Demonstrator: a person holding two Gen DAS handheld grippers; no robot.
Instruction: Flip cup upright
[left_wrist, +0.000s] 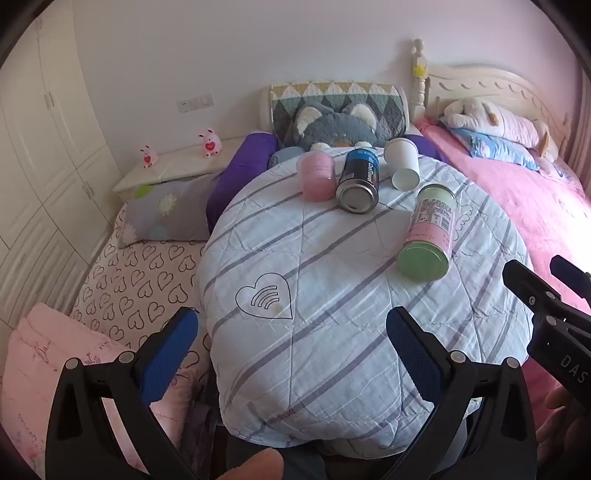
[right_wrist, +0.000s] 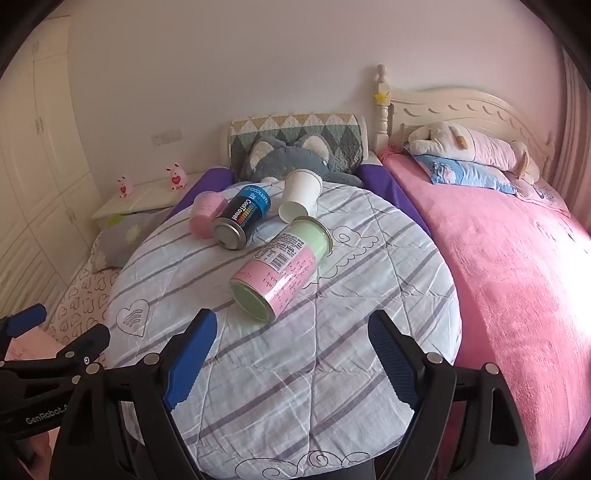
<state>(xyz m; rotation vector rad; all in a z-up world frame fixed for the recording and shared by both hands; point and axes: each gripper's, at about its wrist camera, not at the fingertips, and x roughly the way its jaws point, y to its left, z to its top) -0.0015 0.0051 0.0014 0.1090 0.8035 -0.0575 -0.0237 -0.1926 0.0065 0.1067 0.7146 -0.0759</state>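
Four things lie tipped over on a striped quilt (right_wrist: 295, 369) that sits on the bed: a pink cup (right_wrist: 204, 218), a dark can (right_wrist: 241, 222), a white paper cup (right_wrist: 301, 195) and a green and pink can (right_wrist: 281, 266). The white paper cup is at the far side, on its side, with its open mouth facing the cameras. The pink cup lies to the left, right beside the dark can. The left gripper (left_wrist: 291, 354) and the right gripper (right_wrist: 291, 363) both hover low at the near end of the quilt, well apart from the cups. Both have their jaws wide open and hold nothing. No cup is picked up yet, so the job has hardly begun. I think the first step is to reach out to one cup. The green and pink can lies between the right gripper and the white cup, so it may be best to go around it and not bump it. Paper is soft, so a gentle squeeze on the sides should work. Then turn it mouth up and set it down slowly. The quilt is puffy, so the cup could tip over again if it is let go too fast.
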